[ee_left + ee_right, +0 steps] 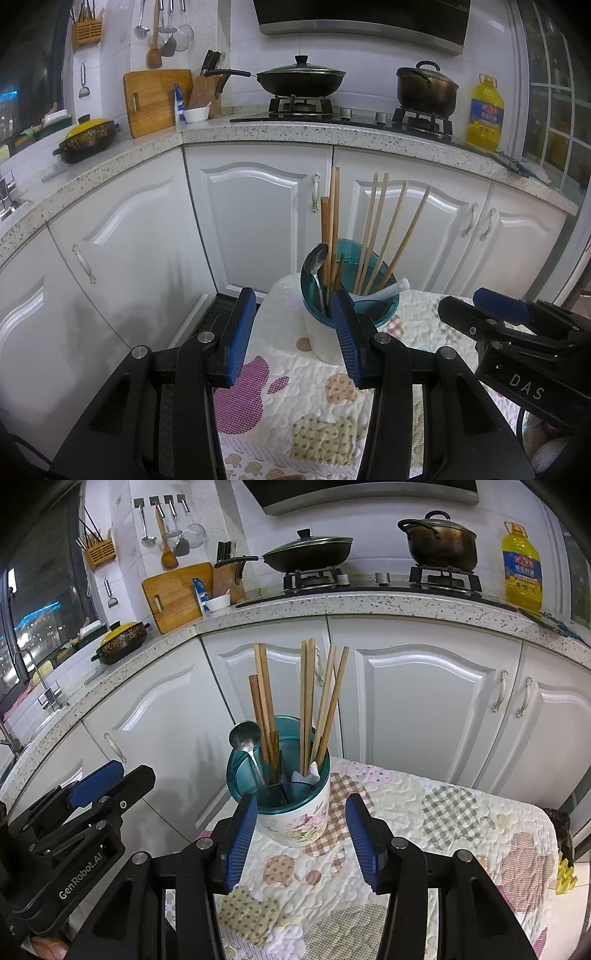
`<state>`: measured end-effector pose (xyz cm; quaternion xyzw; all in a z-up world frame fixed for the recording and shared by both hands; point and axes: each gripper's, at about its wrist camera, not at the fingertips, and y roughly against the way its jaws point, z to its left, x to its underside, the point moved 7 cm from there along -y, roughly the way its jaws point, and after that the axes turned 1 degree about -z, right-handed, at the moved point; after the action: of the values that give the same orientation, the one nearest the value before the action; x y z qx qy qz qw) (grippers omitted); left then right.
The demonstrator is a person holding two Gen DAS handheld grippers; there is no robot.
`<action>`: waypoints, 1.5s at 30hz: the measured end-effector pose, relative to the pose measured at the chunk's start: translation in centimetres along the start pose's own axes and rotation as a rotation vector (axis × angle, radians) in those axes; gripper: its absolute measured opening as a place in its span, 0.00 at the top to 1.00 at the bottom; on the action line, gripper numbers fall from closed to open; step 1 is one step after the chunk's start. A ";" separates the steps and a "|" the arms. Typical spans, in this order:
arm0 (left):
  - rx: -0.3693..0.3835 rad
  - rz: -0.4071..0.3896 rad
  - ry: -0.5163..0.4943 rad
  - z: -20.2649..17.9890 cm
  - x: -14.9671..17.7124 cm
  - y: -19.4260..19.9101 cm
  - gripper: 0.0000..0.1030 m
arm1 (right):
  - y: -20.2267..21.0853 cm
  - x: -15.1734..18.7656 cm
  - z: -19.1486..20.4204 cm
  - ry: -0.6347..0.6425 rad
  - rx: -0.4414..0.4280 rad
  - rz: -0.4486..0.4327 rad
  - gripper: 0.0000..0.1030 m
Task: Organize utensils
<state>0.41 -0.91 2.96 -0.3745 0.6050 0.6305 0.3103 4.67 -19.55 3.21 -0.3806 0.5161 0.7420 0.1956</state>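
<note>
1. White kitchen cabinets and a speckled stone worktop fill the background; in front stands a small desk [461, 812] covered with a quilted patchwork cloth.
2. On the desk sits the task's thing, a white floral ceramic utensil holder with a teal plastic divided insert [291, 812]. It stands upright near the desk's far left corner.
3. Inside it are long wooden chopsticks [321, 701] in two bunches, their long axes near vertical and leaning slightly apart, a metal spoon [243, 738] with its bowl up on the left side, and what looks like a white ceramic spoon [308, 773] low on the right, though it is partly hidden.
4. Relation that matters: in the right wrist view the holder lies straight ahead of the right gripper [301, 843], with its base sitting between the two blue fingers [240, 842]. I cannot tell whether either finger touches it.
5. The right fingers are spread wide and hold nothing.
6. From the left wrist view the holder lies ahead and to the right of the left gripper [291, 336], partly behind its right-hand finger. These fingers are likewise spread and empty.
7. Both grippers point forward and slightly down over the desk's near edge, side by side. The right one seems better lined up for any reach to the chopsticks.
</note>
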 end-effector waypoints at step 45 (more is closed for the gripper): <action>0.014 0.024 -0.006 0.4 0.5 -1.8 0.59 | -2.3 0.3 -0.1 0.000 0.010 0.052 0.49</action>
<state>1.62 -0.43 1.61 -0.3629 0.6130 0.6310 0.3073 6.06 -18.77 1.56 -0.3660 0.5295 0.7442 0.1783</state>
